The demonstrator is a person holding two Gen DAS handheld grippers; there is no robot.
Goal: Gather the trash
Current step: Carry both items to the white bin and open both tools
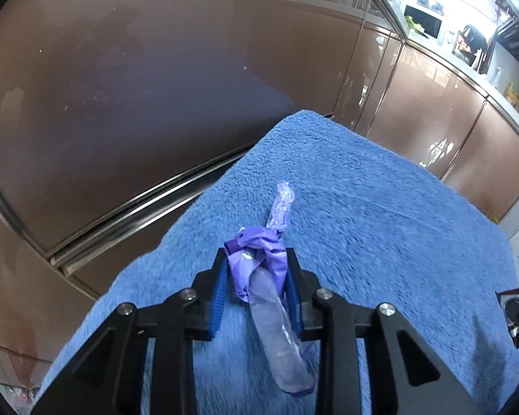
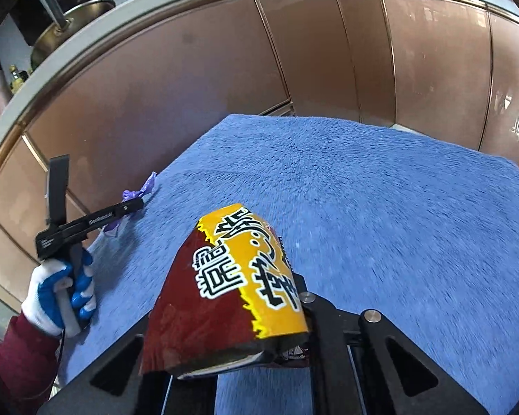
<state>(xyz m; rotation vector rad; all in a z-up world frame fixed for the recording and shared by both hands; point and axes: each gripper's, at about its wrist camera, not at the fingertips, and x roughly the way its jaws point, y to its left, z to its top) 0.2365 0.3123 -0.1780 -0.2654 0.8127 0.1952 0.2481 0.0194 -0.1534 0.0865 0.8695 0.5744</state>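
Note:
My left gripper (image 1: pixel 256 259) is shut on a crumpled purple plastic wrapper (image 1: pixel 259 259), held above a blue towel (image 1: pixel 380 214). The wrapper's clear twisted end sticks out past the fingertips and a clear tail hangs back between the fingers. My right gripper (image 2: pixel 259 263) is shut on a red and yellow snack bag (image 2: pixel 231 294), which hides its fingers. The right wrist view shows the left gripper (image 2: pixel 135 204) at the towel's left edge with the purple wrapper (image 2: pixel 142 190) in it, held by a gloved hand (image 2: pixel 58 294).
The blue towel (image 2: pixel 380 207) covers the work surface. Brown glossy cabinet doors (image 2: pixel 190 86) stand close behind it under a countertop with a metal pan (image 2: pixel 69 20). A microwave (image 1: pixel 425 20) sits on the far counter.

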